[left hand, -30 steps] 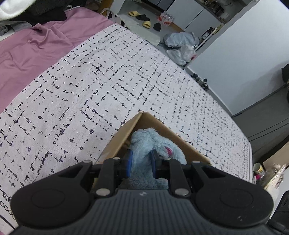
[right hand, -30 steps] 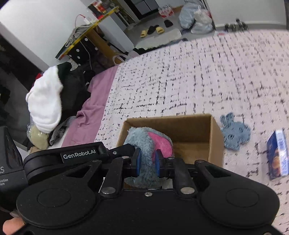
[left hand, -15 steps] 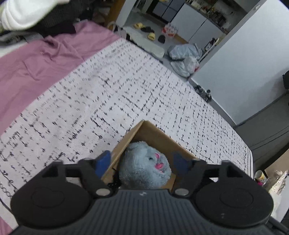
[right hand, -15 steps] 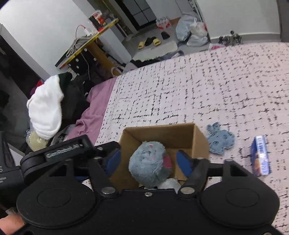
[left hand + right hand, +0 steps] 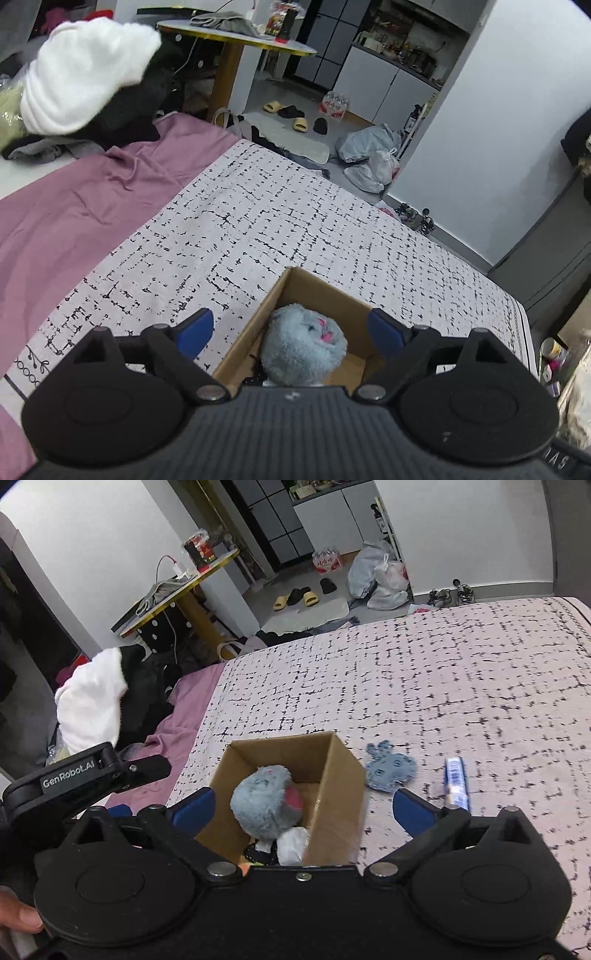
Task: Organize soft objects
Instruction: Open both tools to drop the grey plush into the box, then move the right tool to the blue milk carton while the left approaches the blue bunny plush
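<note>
A fluffy light-blue plush toy with pink patches lies in an open cardboard box on the bed, above a white soft item and a dark item. My left gripper is open and empty above the box. My right gripper is open and empty above the box too. A flat blue bunny-shaped cloth lies on the blanket just right of the box. The left gripper's body shows at the left of the right wrist view.
A small blue and white carton lies right of the blue cloth. The white black-flecked blanket covers the bed beside a mauve sheet. A pile of white and black clothes sits at the far left. Floor clutter lies beyond the bed.
Both grippers were shut on the blue plush over the box. Both have opened and pulled up and back; the plush now rests in the box.
</note>
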The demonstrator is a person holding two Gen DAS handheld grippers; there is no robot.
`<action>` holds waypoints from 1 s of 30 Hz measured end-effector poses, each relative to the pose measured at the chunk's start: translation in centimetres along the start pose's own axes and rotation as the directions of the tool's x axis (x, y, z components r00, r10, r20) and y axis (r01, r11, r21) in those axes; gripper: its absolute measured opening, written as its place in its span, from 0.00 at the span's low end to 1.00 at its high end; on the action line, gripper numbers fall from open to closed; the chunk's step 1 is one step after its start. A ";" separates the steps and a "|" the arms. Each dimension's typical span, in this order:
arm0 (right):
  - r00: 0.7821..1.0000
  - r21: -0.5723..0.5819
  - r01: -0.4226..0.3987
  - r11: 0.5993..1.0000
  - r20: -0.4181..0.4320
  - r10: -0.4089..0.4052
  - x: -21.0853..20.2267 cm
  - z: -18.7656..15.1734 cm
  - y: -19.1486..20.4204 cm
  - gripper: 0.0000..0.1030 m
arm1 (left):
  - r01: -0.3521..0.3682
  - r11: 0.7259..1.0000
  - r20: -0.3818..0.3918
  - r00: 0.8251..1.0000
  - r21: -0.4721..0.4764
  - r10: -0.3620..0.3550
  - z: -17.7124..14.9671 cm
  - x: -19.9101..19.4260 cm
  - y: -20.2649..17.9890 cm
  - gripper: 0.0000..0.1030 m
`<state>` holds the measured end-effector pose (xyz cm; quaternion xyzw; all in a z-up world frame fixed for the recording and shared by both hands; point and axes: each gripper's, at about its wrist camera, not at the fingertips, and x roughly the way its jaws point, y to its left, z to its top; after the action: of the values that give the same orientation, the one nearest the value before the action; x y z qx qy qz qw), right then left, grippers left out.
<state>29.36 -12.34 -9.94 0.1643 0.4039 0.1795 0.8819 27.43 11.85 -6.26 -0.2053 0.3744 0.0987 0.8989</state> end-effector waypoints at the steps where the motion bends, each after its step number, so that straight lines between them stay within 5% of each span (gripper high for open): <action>1: 1.000 0.001 -0.002 1.000 0.004 0.002 -0.4 -0.1 -0.2 1.00 | 0.004 1.000 -0.003 1.000 0.003 -0.004 -0.2 -0.3 -0.1 0.87; 17: 1.000 -0.053 -0.017 0.998 0.007 0.017 -5.1 -1.5 -3.8 1.00 | -0.057 0.988 -0.046 0.997 0.142 0.065 -4.0 -3.3 -3.0 0.91; 30: 1.000 -0.106 -0.020 0.994 -0.007 0.019 -7.2 -1.8 -7.1 1.00 | -0.035 0.971 -0.054 0.997 0.236 0.049 -6.7 -4.6 -6.5 0.93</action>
<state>24.90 -21.57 -9.43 0.1203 0.3949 0.2097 0.8863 22.14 2.94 -5.33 -0.0924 0.4144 0.0667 0.9029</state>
